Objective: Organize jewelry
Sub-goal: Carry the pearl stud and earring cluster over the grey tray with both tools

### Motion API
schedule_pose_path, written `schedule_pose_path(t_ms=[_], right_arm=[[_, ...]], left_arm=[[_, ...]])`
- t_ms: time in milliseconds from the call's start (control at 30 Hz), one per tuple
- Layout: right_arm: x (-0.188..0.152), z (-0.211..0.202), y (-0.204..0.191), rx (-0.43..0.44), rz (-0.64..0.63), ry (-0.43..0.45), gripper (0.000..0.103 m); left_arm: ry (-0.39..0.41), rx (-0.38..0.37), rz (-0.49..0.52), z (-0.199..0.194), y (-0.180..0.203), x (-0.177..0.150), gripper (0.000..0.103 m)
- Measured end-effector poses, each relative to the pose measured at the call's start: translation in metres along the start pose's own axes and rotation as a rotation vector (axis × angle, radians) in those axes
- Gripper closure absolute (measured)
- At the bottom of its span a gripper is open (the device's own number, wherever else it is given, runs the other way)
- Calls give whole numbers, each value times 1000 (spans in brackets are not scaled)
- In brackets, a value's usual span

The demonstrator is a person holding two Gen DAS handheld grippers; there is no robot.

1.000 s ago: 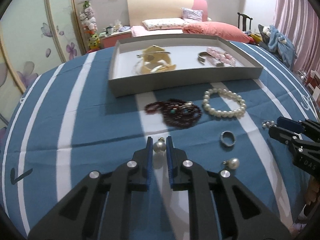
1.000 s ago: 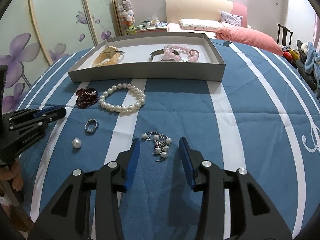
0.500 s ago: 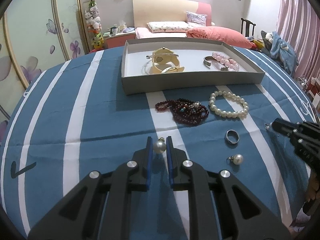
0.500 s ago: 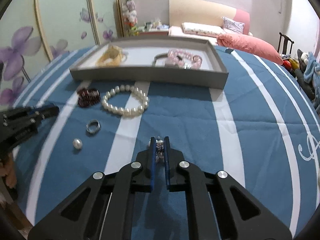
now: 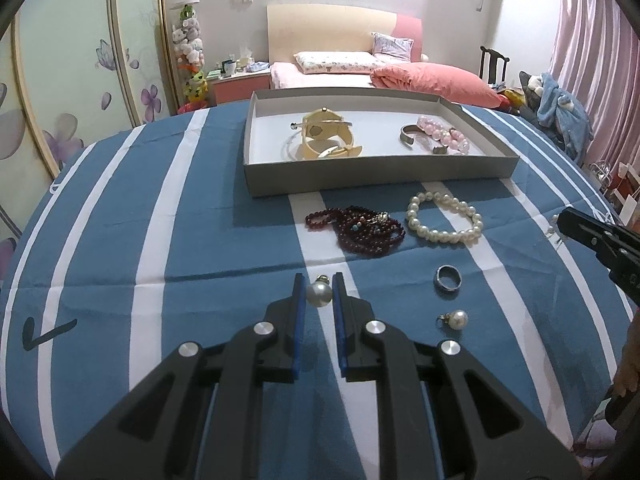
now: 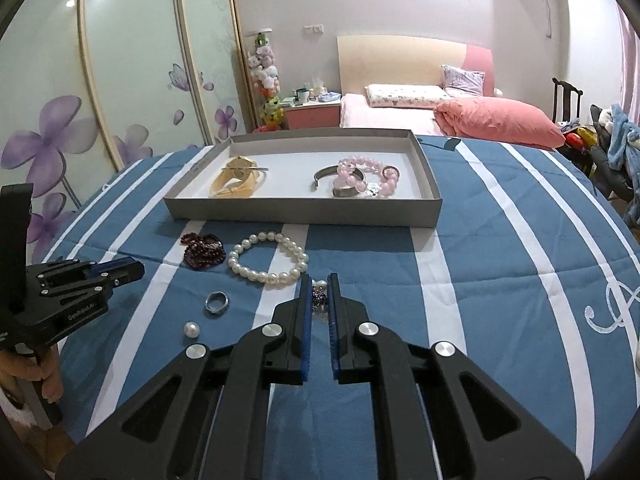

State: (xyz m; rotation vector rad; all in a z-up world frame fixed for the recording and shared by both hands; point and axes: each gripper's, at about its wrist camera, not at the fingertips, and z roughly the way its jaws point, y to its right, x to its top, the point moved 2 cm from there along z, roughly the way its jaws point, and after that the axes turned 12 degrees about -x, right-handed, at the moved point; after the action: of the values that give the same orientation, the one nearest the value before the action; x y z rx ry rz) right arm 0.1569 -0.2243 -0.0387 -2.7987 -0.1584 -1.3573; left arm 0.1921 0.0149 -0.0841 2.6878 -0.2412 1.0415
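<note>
My left gripper [image 5: 319, 294] is shut on a pearl earring [image 5: 319, 294] and holds it above the striped cloth. My right gripper [image 6: 319, 297] is shut on a beaded pearl cluster [image 6: 319, 295], lifted off the table. On the cloth lie a pearl bracelet [image 5: 444, 218], dark red beads [image 5: 362, 230], a silver ring [image 5: 448, 278] and a second pearl earring [image 5: 456, 319]. The grey tray [image 5: 372, 178] beyond holds a cream watch [image 5: 326, 140], a metal cuff [image 5: 410, 134] and pink beads [image 5: 444, 136].
The right gripper shows at the right edge of the left wrist view [image 5: 600, 240]; the left gripper shows at the left of the right wrist view [image 6: 72, 292]. A bed and chairs stand behind the table. The table edge curves close on both sides.
My right gripper closed on the beaded cluster and lifted it. Both grippers rose and pulled back, each with its piece; the left stayed shut on the pearl earring.
</note>
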Motion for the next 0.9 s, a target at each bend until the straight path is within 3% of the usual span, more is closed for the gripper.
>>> schedule_pose_path(t_ms=[367,900], right_arm=[[16,-11,0,11,22,83,95],[65,-39,3,4,52,304,95]], left_arm=[[71,-4,5,-16,8,10,89],[340,17,54,-64,28,59,89]])
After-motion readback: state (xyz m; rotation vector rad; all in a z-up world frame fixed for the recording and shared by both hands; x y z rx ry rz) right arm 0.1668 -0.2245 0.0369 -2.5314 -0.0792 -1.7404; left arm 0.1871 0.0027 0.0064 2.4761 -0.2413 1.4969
